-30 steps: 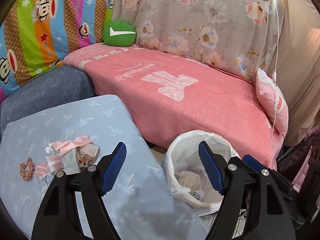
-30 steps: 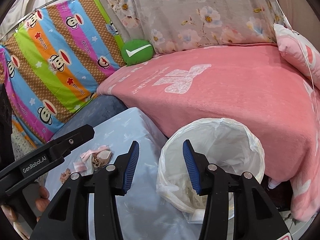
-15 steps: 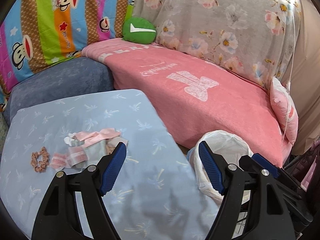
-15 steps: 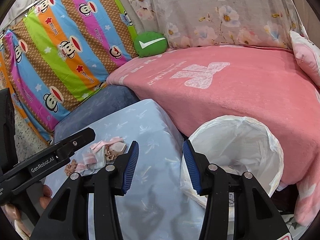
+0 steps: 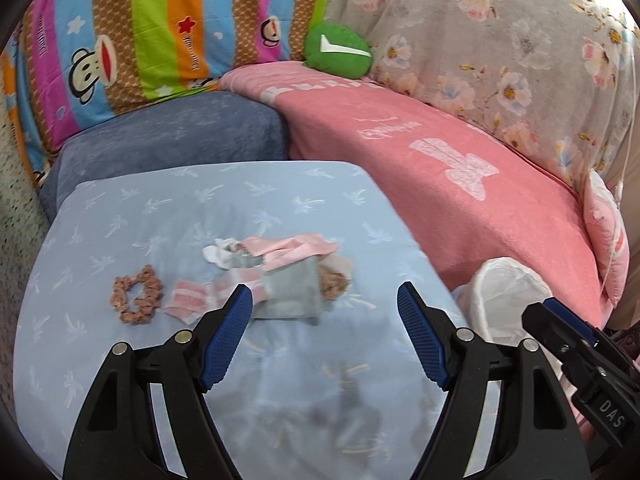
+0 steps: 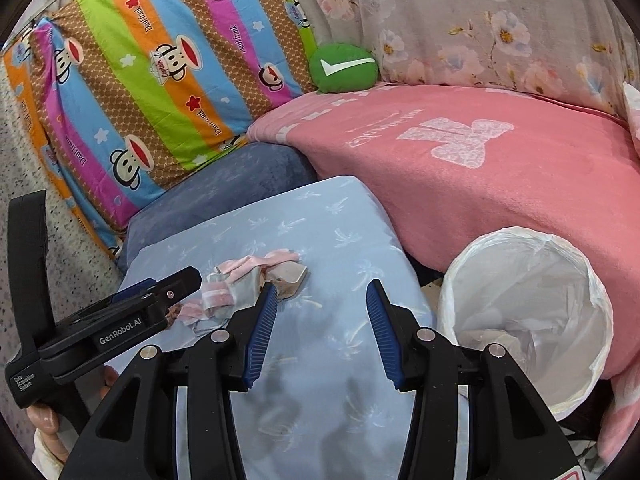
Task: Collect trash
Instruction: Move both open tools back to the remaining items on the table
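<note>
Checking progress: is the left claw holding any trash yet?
No, the left claw is open and empty, with the trash pile lying on the blue cushion.

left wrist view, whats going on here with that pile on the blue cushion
A person holds a gripper in each hand to collect trash. The left gripper is open and empty, pointed at a pile of wrappers on the blue cushion, beside a brown scrunchie. The right gripper is also open and empty. The lined trash bin stands right of the cushion. Nothing is gripped yet.

Domestic living room. Evidence: sofa under pink blanket (image 5: 460,200), floral throw (image 5: 500,40), cartoon sheet (image 6: 152,80), green cushion (image 5: 338,51), lined bin (image 6: 528,312).
</note>
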A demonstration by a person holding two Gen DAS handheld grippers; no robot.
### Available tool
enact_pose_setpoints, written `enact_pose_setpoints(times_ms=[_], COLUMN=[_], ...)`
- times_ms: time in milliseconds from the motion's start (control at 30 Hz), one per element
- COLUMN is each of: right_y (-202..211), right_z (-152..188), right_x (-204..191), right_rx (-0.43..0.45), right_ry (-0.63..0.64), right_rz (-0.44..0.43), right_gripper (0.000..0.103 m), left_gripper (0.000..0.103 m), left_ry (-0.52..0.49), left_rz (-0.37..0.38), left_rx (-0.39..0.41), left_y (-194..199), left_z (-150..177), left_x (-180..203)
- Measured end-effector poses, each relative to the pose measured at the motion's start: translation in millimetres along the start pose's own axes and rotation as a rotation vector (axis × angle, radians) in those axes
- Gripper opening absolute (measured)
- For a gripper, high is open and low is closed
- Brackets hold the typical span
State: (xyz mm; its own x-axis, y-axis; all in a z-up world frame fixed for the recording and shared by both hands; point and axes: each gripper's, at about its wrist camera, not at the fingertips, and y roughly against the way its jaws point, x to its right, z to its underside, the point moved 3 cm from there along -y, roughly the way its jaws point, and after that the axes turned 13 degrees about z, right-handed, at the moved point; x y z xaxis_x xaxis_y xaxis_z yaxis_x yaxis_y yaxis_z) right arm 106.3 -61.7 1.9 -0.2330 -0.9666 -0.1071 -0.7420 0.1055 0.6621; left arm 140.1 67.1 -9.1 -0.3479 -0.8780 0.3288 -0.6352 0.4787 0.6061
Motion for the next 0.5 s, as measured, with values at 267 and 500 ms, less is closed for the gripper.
enact_pose_setpoints(times_ms=[267, 500], right_y=[-14, -34], right_z=[10, 22], right_x=[-46, -87], right_rx=[-0.038, -0.079], right_ry=[0.058, 0.113], right_rz=[-0.041, -0.064], right_gripper=[0.046, 0.046], left_gripper=[0.073, 0.073], left_ry=[0.038, 0.104], left_rz=[-0.079, -0.156], left_rx=[-0.010, -0.030], left_y=[9, 15], left_z=[11, 21], left_x=[-57, -115])
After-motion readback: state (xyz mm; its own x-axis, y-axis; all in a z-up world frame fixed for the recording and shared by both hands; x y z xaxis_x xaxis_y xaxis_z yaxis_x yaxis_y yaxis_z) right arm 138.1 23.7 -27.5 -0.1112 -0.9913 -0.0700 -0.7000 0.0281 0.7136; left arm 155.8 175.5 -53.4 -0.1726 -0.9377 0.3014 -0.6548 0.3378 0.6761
